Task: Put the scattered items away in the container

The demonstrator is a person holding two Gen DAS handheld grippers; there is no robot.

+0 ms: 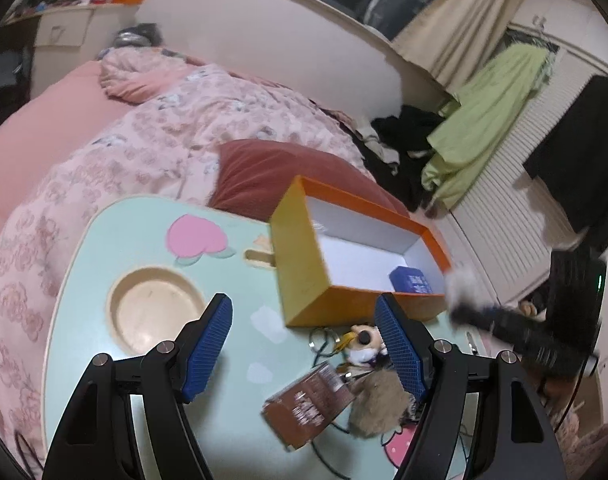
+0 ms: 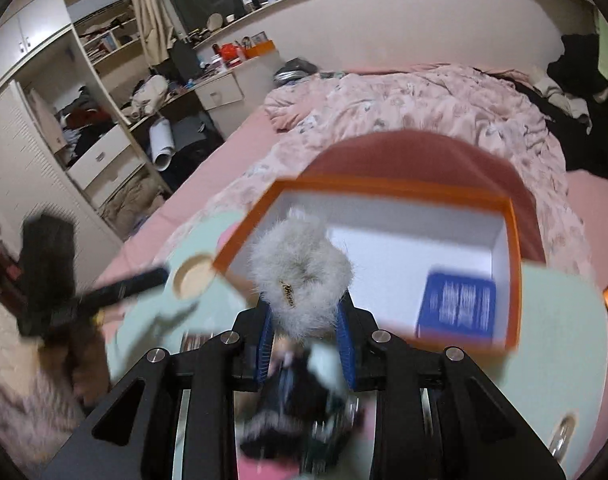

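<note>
An orange box [image 1: 304,276] with a white inside stands on the mint-green lap table [image 1: 103,248]; a blue packet [image 1: 411,280] lies in it. My left gripper [image 1: 304,344] is open and empty above the table, short of the box. Below it lie a brown packet [image 1: 308,400], a tan fluffy item [image 1: 378,404], a small plush toy [image 1: 362,344] and cables. My right gripper [image 2: 306,320] is shut on a grey furry scrunchie [image 2: 299,272], held above the box's [image 2: 512,264] near edge, blurred. The blue packet [image 2: 458,304] shows inside. The right gripper also shows in the left wrist view [image 1: 464,296].
The table sits on a bed with a pink floral duvet [image 1: 163,136] and a dark red cushion [image 1: 271,172]. A round recess [image 1: 155,308] is set in the tabletop. A louvred wardrobe [image 1: 504,208] and green cloth [image 1: 488,120] stand on the right.
</note>
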